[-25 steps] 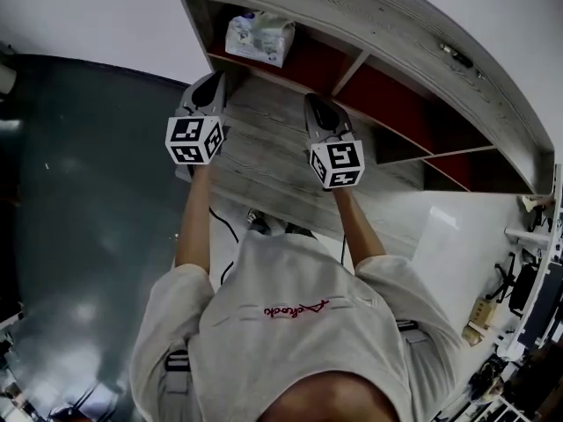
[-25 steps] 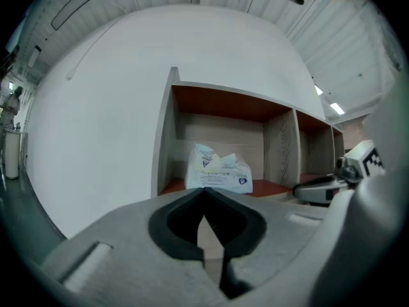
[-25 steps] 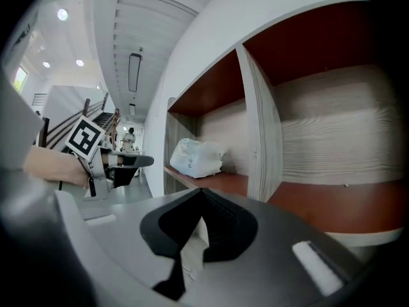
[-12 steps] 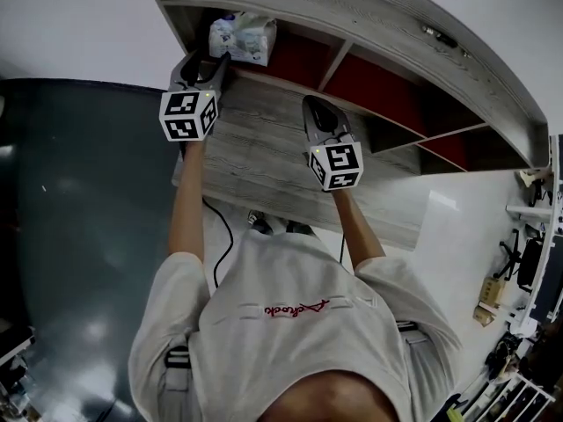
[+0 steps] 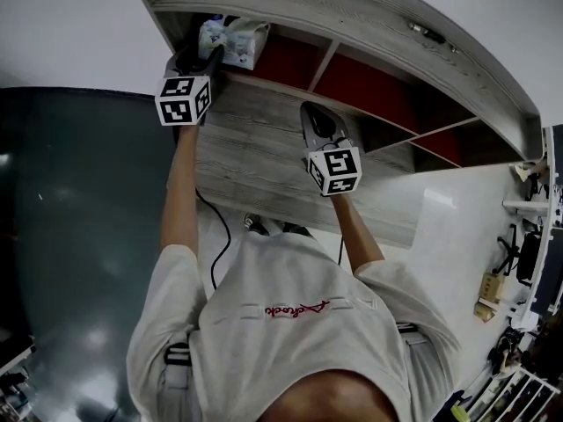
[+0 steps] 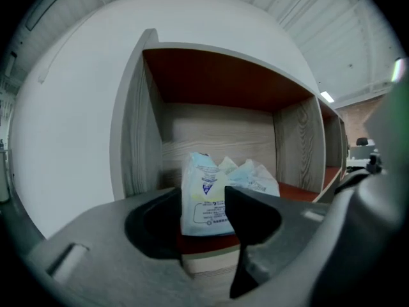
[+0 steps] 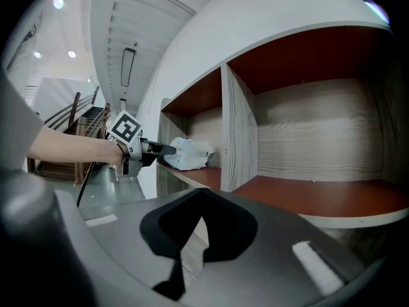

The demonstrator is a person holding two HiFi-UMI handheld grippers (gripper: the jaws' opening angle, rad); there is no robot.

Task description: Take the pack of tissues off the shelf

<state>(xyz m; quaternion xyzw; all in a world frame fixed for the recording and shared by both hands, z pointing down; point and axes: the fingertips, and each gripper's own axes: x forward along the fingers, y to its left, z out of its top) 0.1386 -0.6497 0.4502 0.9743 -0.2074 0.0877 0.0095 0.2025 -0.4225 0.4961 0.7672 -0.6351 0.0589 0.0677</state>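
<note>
The pack of tissues [image 5: 236, 40], white and light blue, stands in the leftmost compartment of the wooden shelf [image 5: 369, 20]. My left gripper [image 5: 207, 57] reaches the front edge of that compartment. Its jaws have just been opening. In the left gripper view the pack [image 6: 206, 194] shows in the gap of the left gripper [image 6: 203, 200], a little behind the tips, and the pads are not pressing on it. My right gripper [image 5: 310, 112] hovers over the desk top, well right of the pack, and looks shut and empty. The right gripper view shows the pack [image 7: 190, 153] and the left gripper [image 7: 163, 149] beside it.
The shelf has red-floored compartments [image 5: 369, 82] divided by upright wooden panels [image 7: 238, 130]; those to the right hold nothing visible. A pale wooden desk top [image 5: 264, 161] runs below the shelf. A white wall [image 6: 70, 126] lies left of the shelf.
My left gripper has moved forward from over the desk top to the mouth of the left compartment, right up to the pack. The right gripper has shifted only slightly.
</note>
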